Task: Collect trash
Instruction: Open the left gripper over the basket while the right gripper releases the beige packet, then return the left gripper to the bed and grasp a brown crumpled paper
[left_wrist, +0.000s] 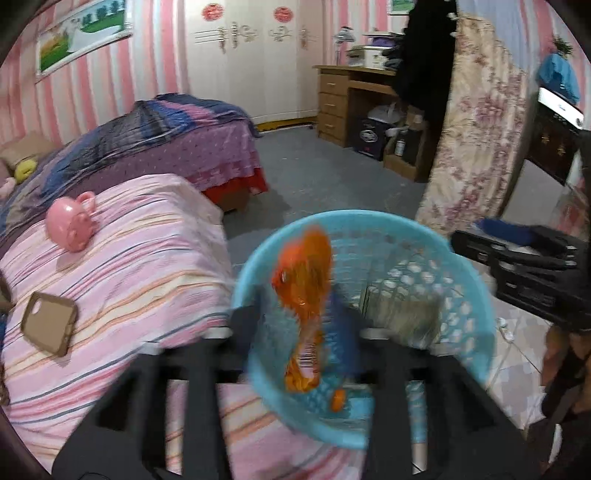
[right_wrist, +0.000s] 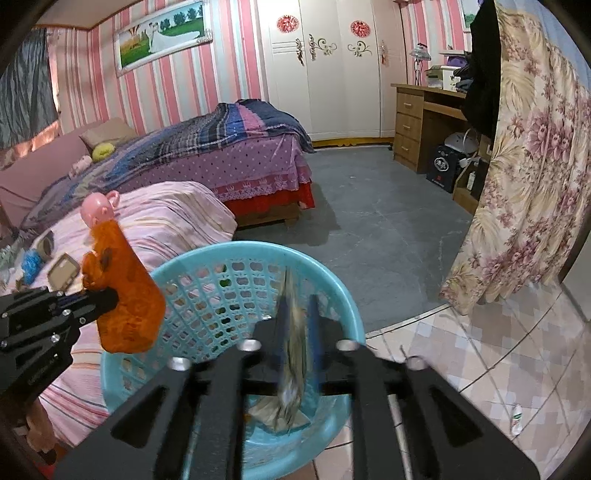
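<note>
Holding the orange wrapper (left_wrist: 304, 310) pinched in my left gripper (left_wrist: 306, 325) over the blue basket (left_wrist: 476, 332) (light, crinkly, slippery); my right gripper (right_wrist: 295, 332) clamps a limp grey wrapper (right_wrist: 293, 369) by its edge.

Matte black slotted jaws, silver screws

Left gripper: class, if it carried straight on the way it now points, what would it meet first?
Probably the inside of the blue basket. The left gripper is shut on the orange wrapper, which hangs over the basket's opening; beyond it lies the far mesh wall. Depth is uncertain.
</note>
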